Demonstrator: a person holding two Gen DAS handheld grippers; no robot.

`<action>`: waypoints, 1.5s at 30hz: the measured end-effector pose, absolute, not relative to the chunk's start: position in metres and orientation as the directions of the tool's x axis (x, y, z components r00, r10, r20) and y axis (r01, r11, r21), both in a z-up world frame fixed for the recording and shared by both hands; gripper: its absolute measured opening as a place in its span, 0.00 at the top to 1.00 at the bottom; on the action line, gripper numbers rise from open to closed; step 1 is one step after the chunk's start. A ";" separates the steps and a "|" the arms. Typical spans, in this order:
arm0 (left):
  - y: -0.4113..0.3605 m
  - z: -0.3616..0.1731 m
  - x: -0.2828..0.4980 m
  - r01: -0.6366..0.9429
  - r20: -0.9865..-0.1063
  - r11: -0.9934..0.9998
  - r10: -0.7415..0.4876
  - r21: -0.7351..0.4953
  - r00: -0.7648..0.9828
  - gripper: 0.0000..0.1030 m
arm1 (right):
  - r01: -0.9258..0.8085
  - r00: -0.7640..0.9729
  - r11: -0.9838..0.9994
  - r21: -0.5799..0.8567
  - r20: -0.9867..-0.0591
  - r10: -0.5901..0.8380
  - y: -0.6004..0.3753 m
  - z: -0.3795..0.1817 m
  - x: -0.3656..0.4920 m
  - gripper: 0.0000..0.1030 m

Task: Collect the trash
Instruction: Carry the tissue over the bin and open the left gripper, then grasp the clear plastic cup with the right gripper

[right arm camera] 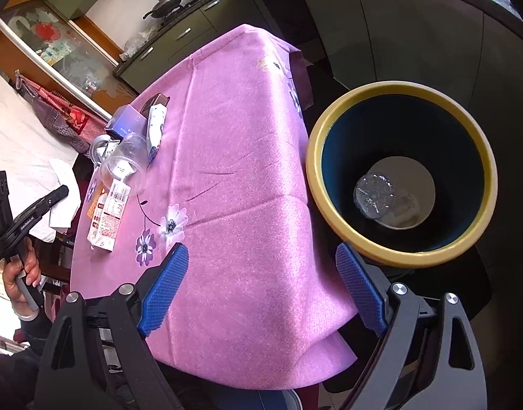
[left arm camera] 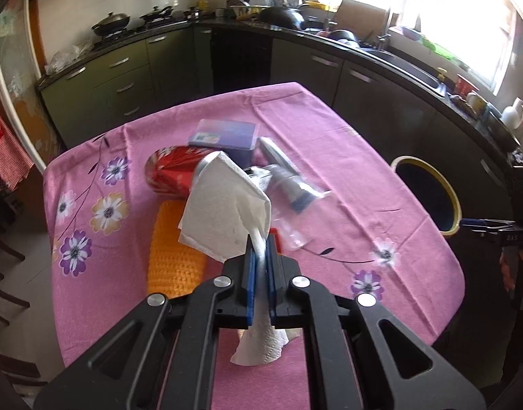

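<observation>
Left wrist view. A white paper towel (left arm camera: 224,205) is being pinched between the blue pads (left arm camera: 250,273) of the left gripper (left arm camera: 260,244), jaws closed on its twisted middle. The towel's broad sheet is being held up above the table; a smaller tail is hanging below the pads. The pink flowered tablecloth (left arm camera: 330,157) is being seen beneath. Behind the towel, a red round tin (left arm camera: 169,171), a blue box (left arm camera: 224,135), an orange knitted mat (left arm camera: 174,253) and a clear plastic cup (left arm camera: 295,218) lying on its side are being partly hidden. The yellow-rimmed bin (left arm camera: 429,194) is being seen beside the table's right edge. The right gripper (left arm camera: 490,229) is being glimpsed at the frame's far right; its jaws cannot be judged from here.

Right wrist view. The right gripper (right arm camera: 261,287) is being held with jaws wide apart, nothing between the blue pads (right arm camera: 165,287), over the table corner near the bin (right arm camera: 333,218). A crushed clear plastic bottle (right arm camera: 376,194) is lying on the bin's bottom. On the cloth (right arm camera: 247,177), the clear cup (right arm camera: 124,164) and a white printed carton (right arm camera: 107,218) are lying near the far edge, a white wrapped packet (right arm camera: 157,126) just beyond. The left gripper (right arm camera: 32,212) is being seen at far left, gripped in a hand (right arm camera: 20,280).
</observation>
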State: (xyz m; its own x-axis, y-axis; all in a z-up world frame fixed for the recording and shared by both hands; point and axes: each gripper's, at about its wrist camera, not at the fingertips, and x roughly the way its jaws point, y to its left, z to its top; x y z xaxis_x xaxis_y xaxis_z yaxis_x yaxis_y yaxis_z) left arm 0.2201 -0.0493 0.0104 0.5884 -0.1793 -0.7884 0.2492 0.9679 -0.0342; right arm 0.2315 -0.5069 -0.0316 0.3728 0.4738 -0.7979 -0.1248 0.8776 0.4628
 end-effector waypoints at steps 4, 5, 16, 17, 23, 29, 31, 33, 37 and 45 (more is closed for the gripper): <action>-0.112 0.022 0.222 0.402 -0.775 0.914 -0.288 -0.048 0.563 0.95 | -0.082 0.440 0.901 0.426 -0.796 0.416 -0.533 -0.024 0.218 0.15; -0.131 0.023 0.225 0.442 -0.773 0.896 -0.313 -0.048 0.552 0.95 | -0.063 0.458 0.905 0.420 -0.794 0.400 -0.542 -0.023 0.213 0.15; -0.359 -0.030 0.274 0.711 -0.837 0.697 -0.439 -0.087 0.328 0.95 | 0.144 0.536 0.878 0.457 -0.782 0.319 -0.640 -0.038 0.161 0.14; -0.375 -0.038 0.279 0.721 -0.845 0.687 -0.439 -0.096 0.306 0.95 | 0.160 0.538 0.872 0.463 -0.781 0.316 -0.647 -0.040 0.157 0.14; -0.447 -0.090 0.310 0.729 -0.890 0.671 -0.406 -0.138 0.205 0.94 | 0.222 0.538 0.850 0.478 -0.787 0.302 -0.672 -0.054 0.145 0.14; -0.469 -0.112 0.328 0.691 -0.894 0.712 -0.383 -0.125 0.233 0.34 | 0.240 0.531 0.849 0.470 -0.796 0.291 -0.678 -0.057 0.142 0.13; -0.463 -0.108 0.325 0.683 -0.887 0.719 -0.393 -0.132 0.244 0.34 | 0.238 0.528 0.856 0.458 -0.801 0.282 -0.675 -0.056 0.140 0.13; -0.451 -0.101 0.322 0.668 -0.881 0.728 -0.408 -0.155 0.240 0.34 | 0.236 0.529 0.858 0.456 -0.801 0.280 -0.673 -0.055 0.139 0.13; -0.403 -0.068 0.302 0.635 -0.843 0.750 -0.453 -0.184 0.291 0.34 | 0.220 0.529 0.859 0.462 -0.796 0.293 -0.668 -0.055 0.139 0.12; -0.269 -0.004 0.229 0.552 -0.741 0.810 -0.493 -0.199 0.457 0.25 | 0.115 0.500 0.879 0.462 -0.792 0.351 -0.626 -0.054 0.160 0.12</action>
State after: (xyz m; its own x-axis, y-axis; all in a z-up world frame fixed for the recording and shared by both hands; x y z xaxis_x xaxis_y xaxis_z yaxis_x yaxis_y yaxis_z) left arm 0.2293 -0.2693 -0.0040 0.4570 -0.4927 -0.7406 0.5516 0.8102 -0.1986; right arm 0.1597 -0.6256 -0.0539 0.5002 0.3506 -0.7918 0.1151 0.8793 0.4621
